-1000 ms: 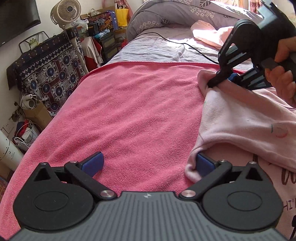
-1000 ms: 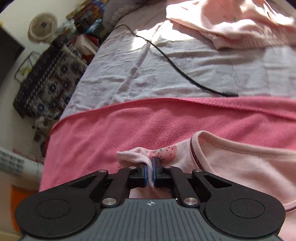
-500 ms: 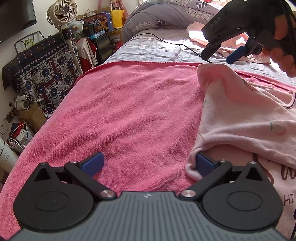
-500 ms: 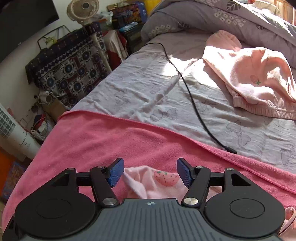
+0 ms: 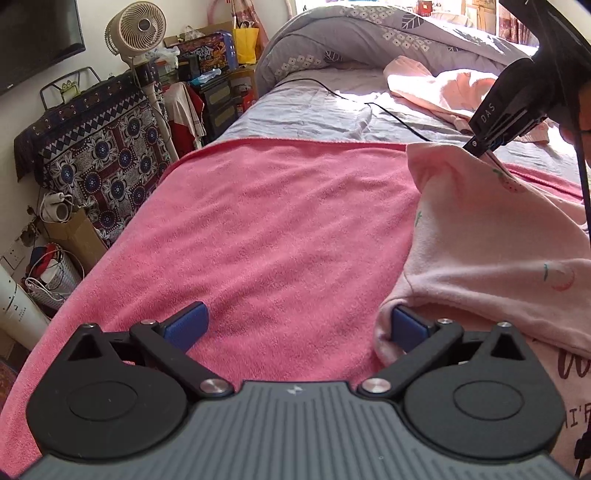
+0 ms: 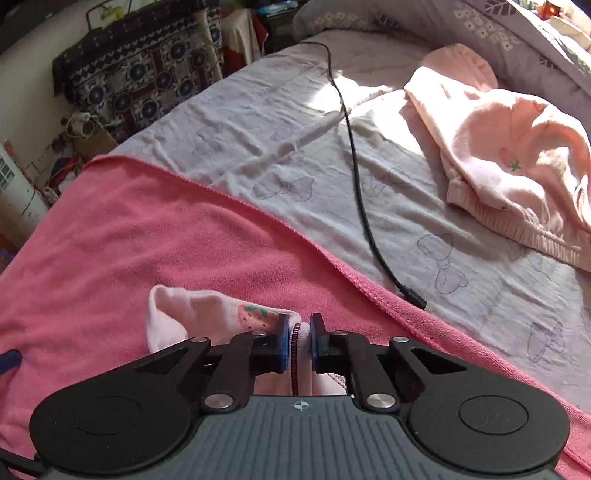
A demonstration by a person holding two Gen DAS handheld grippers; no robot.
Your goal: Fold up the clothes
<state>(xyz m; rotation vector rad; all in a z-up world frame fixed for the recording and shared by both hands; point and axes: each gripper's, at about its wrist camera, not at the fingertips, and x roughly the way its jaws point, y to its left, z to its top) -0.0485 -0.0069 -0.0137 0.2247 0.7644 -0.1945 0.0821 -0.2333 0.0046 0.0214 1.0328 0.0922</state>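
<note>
The pink top point(image 5: 495, 236) lies on the right side of the pink towel point(image 5: 280, 229) spread over the bed, partly folded, with a lower corner bunched against the right pad of the left gripper point(image 5: 297, 325). That gripper rests low on the towel with its jaws spread wide; only the 1 blue pad touches cloth, so it grips nothing. Farther up the garment, the right gripper point(image 6: 298, 338) has its jaws nearly closed on the ribbed neckline edge, next to a strawberry print point(image 6: 255, 316), with a loose flap of fabric drooping just to the left of it. The cloth looks thin, light and limp: it should sag wherever it is unsupported and slide a little over the towel's nap, so pinching hems, the neckline or corners seems the surest hold, and lifting 2 spaced points together would likely keep a fold line straight. Nothing about it seems fragile. Beyond the towel's far edge lies the grey sheet point(image 6: 258, 122) with 1 black cable point(image 6: 364, 206) trailing across it, and 1 more crumpled pink garment point(image 6: 513, 155) sits well apart near the rumpled quilt point(image 5: 373, 40). Counted: 2 grippers, 2 pink garments in view, 1 towel, 1 cable, and 1 fan point(image 5: 133, 31) standing beside the bed.
</note>
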